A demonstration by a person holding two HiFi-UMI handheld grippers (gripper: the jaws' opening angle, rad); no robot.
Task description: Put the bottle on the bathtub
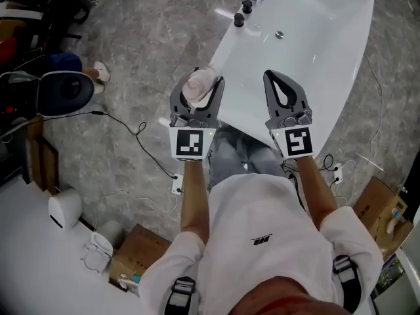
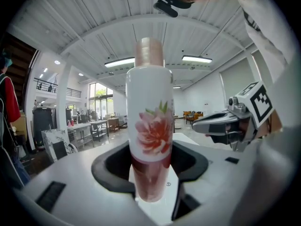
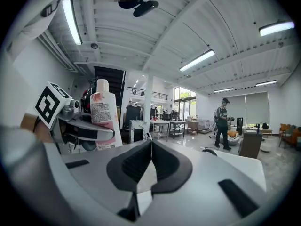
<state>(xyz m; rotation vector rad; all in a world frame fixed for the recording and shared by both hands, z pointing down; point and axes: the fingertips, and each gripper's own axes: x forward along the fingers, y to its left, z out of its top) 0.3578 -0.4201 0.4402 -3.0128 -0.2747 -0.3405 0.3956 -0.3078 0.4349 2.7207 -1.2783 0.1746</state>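
Observation:
A white bottle point(image 2: 149, 121) with a pink flower print and a pink cap stands upright between the jaws of my left gripper point(image 1: 199, 92), which is shut on it. From the head view I see its pink cap point(image 1: 199, 86) from above, near the white bathtub's point(image 1: 328, 51) left rim. My right gripper point(image 1: 284, 90) is shut with nothing in it, its tips touching, held over the bathtub's near end. In the right gripper view the bottle point(image 3: 104, 114) shows at the left, held in the left gripper point(image 3: 80, 126).
Black tap knobs point(image 1: 247, 5) line the bathtub's far left rim, with a drain point(image 1: 279, 35) in the basin. Cables point(image 1: 141, 136) run over the grey floor. Cardboard boxes point(image 1: 134, 251) sit near the person's feet, and a person point(image 3: 222, 124) stands far off.

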